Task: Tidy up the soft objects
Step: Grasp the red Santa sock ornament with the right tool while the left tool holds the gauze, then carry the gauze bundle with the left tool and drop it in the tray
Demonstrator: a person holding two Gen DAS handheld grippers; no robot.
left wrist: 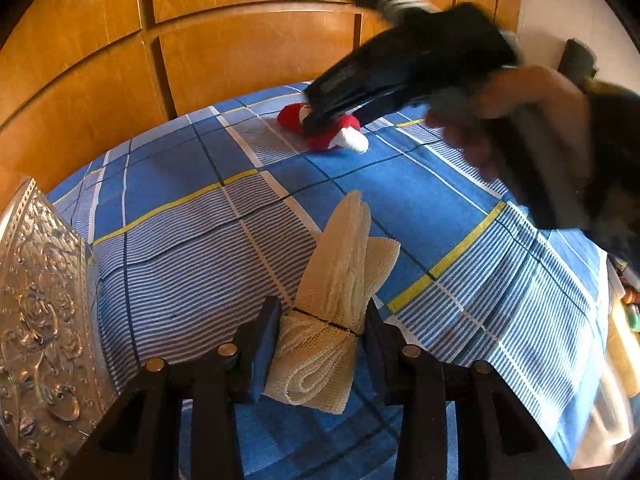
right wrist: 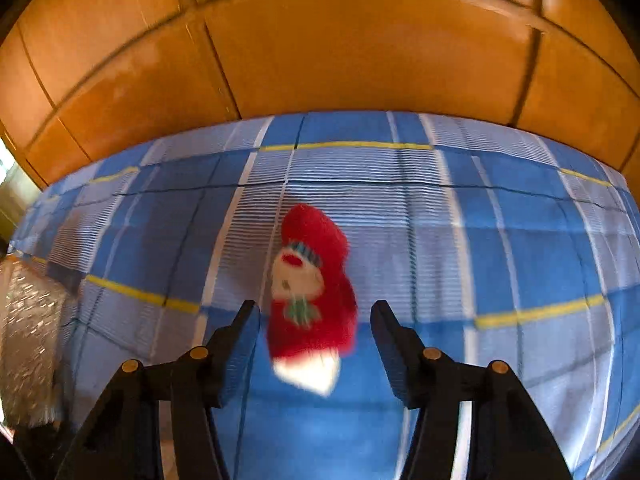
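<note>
Blue plaid bedsheet [left wrist: 192, 264] w/ white stripes, yellow + dark lines, spread flat under both tools, fills most of each view. Wooden wardrobe panels [left wrist: 240, 48], orange-brown, glossy, dark seams btwn them, stand straight ahead of the tools beyond the sheet's far edge; bright glare patch up top. Embossed silver box [left wrist: 36, 312], scrollwork + beaded rim, sits close at left of the left tool, against the sheet's edge; blurred at far left in the right-wrist view. Pale wall [left wrist: 540, 12] to the right of the panels.
</note>
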